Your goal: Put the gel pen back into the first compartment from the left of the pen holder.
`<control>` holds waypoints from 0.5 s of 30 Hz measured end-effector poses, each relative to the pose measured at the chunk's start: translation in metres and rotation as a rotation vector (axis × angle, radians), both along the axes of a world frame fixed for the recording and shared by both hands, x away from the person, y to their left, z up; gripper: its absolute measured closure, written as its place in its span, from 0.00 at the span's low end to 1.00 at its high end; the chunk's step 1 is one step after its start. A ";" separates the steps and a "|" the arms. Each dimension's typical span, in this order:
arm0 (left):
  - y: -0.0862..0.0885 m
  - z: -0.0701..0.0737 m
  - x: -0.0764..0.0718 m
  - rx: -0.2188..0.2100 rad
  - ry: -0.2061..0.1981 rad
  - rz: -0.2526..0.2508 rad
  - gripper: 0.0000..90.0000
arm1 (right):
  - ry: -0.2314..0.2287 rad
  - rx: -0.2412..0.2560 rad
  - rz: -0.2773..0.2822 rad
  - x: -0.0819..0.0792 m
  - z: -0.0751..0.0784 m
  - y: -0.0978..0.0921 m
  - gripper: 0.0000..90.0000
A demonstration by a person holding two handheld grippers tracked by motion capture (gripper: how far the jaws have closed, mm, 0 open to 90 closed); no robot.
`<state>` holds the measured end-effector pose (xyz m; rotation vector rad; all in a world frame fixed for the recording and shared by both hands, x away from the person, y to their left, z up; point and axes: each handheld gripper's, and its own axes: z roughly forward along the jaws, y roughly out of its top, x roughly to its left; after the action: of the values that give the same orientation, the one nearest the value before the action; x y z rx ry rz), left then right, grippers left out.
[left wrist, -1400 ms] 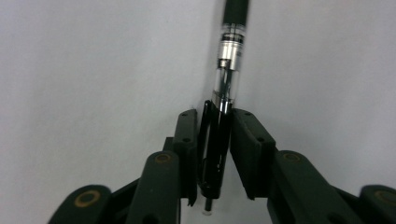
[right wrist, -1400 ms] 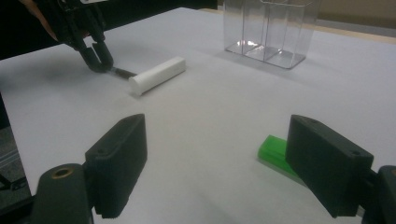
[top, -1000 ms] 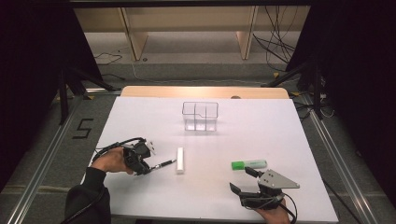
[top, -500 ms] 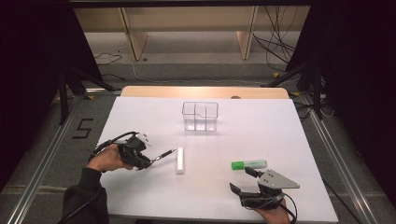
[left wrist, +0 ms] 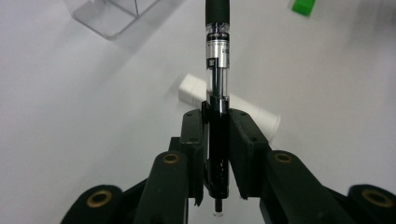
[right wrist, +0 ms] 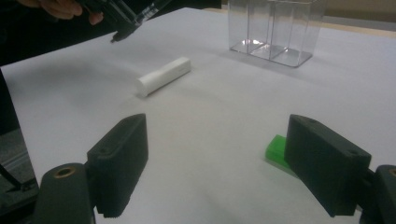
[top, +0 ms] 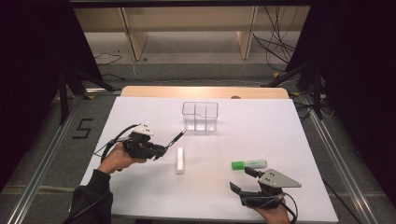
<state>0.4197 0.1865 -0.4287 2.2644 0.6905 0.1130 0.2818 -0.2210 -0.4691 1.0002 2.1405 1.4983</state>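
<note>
My left gripper [top: 158, 150] is shut on a black and clear pen [top: 175, 138], held off the table at the left with its far end pointing at the clear compartment box [top: 201, 115]. In the left gripper view the pen [left wrist: 217, 56] runs straight up from the closed gripper [left wrist: 217, 119], over a white stick [left wrist: 261, 117]. The white stick [top: 180, 160] lies flat mid-table. A green highlighter [top: 249, 164] lies in front of my right gripper [top: 242, 179], which rests open near the front edge. Between its wide jaws the right gripper [right wrist: 224, 154] holds nothing, and the highlighter [right wrist: 276, 148] peeks beside the right jaw.
The white table top [top: 280, 130] has a wooden strip [top: 205, 92] along its far edge. The clear box [right wrist: 273, 28] is divided into compartments and looks empty. Floor rails and cables lie on both sides.
My left gripper has risen and moved slightly forward with the pen, whose far end swung up toward the clear box. The right gripper has stayed put.
</note>
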 end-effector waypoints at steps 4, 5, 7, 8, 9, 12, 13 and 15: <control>-0.012 -0.004 0.001 -0.064 0.012 0.038 0.85 | 0.013 0.037 -0.003 0.001 0.001 -0.002 0.25; -0.016 -0.004 0.001 -0.079 0.008 0.046 0.85 | 0.022 0.061 -0.003 0.002 0.001 -0.002 0.25; -0.022 -0.004 0.000 -0.094 -0.004 0.071 0.85 | 0.034 0.095 -0.006 0.005 0.002 -0.003 0.26; -0.026 -0.004 -0.002 -0.126 -0.002 0.094 0.85 | 0.041 0.109 -0.010 0.007 0.003 -0.002 0.27; -0.026 -0.004 -0.002 -0.126 -0.002 0.094 0.85 | 0.041 0.109 -0.010 0.007 0.003 -0.002 0.27; -0.033 -0.004 -0.005 -0.153 -0.023 0.115 0.85 | 0.054 0.156 -0.015 0.014 0.009 -0.001 0.28; -0.036 -0.004 -0.006 -0.161 -0.024 0.116 0.85 | 0.054 0.156 -0.015 0.014 0.009 -0.001 0.28; -0.041 -0.004 -0.009 -0.189 -0.034 0.136 0.85 | 0.066 0.179 -0.020 0.018 0.011 0.000 0.29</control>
<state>0.4111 0.1452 -0.4330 2.0308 0.8024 0.1454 0.3000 -0.2205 -0.4581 1.1428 2.0617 1.6940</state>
